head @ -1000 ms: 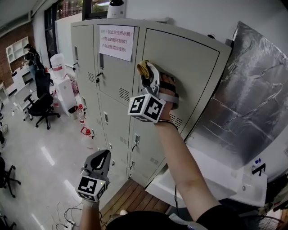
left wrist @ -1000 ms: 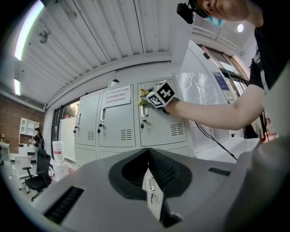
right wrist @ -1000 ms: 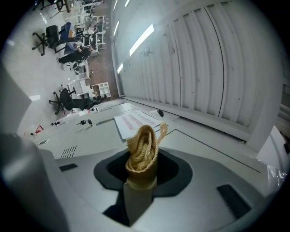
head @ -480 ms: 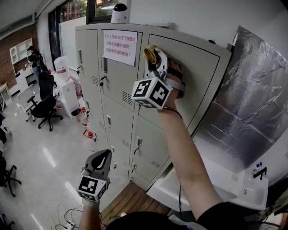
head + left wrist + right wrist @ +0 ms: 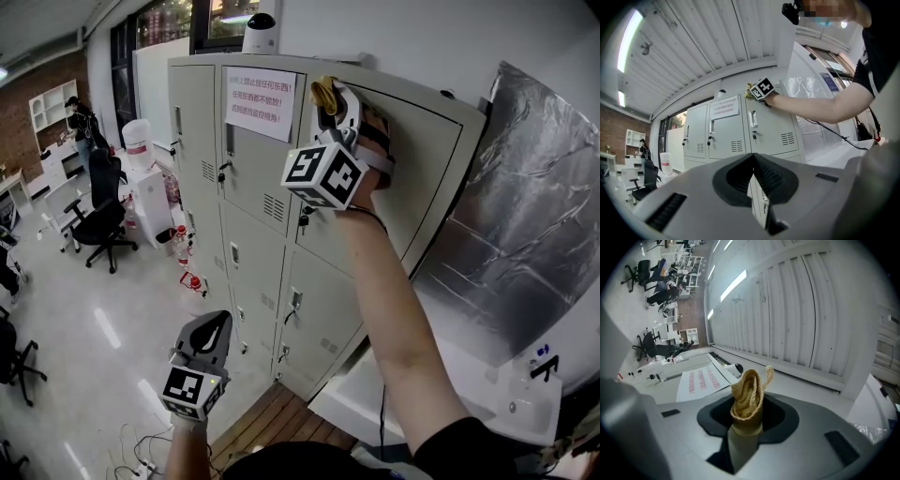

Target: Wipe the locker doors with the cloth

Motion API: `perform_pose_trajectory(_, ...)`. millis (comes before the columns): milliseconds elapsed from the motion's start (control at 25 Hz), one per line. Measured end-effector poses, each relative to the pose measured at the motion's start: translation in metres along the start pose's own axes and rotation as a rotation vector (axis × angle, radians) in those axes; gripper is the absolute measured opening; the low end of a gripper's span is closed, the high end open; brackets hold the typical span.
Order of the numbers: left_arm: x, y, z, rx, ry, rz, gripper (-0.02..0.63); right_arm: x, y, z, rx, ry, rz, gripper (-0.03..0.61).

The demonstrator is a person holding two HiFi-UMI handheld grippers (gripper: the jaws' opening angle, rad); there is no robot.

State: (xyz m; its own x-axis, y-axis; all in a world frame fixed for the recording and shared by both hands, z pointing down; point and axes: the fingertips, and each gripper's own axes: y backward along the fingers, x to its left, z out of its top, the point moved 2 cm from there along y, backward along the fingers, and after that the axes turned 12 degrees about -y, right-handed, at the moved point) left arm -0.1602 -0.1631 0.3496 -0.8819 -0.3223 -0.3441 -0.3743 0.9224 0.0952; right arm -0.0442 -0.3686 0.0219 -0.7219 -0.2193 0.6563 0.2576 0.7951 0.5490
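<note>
We hold the yellow cloth [image 5: 324, 92] pinched in our right gripper [image 5: 332, 97], whose jaws are clamped on the cloth's lower end so that the bunched folds stick out past the tips. The cloth sits at the top edge of the grey locker door [image 5: 417, 159], just to the right of the paper notice [image 5: 260, 101]. We cannot tell how firmly it presses on the metal. Our right arm reaches up from well below the notice. Our left gripper [image 5: 216, 328] hangs far below the notice and apart from the lockers, its jaws closed tip to tip with nothing between them. A crinkled silver foil sheet [image 5: 525, 206] lies well to the right of the notice, and a black office chair [image 5: 98, 225] stands down to its left.
</note>
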Motion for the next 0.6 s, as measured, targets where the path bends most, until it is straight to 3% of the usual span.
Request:
perform_pose_trajectory(280,0.001,0.000,0.003,-0.001,-0.003,0.021,0.009,-0.006,0.023,0.016,-0.091,-0.072,0.007,0.129)
perform_pose_trajectory(600,-0.006,-0.006,0.003,-0.012,0.000,0.021,0.009,0.015,0.087,0.008,-0.134,-0.239,0.138,0.129)
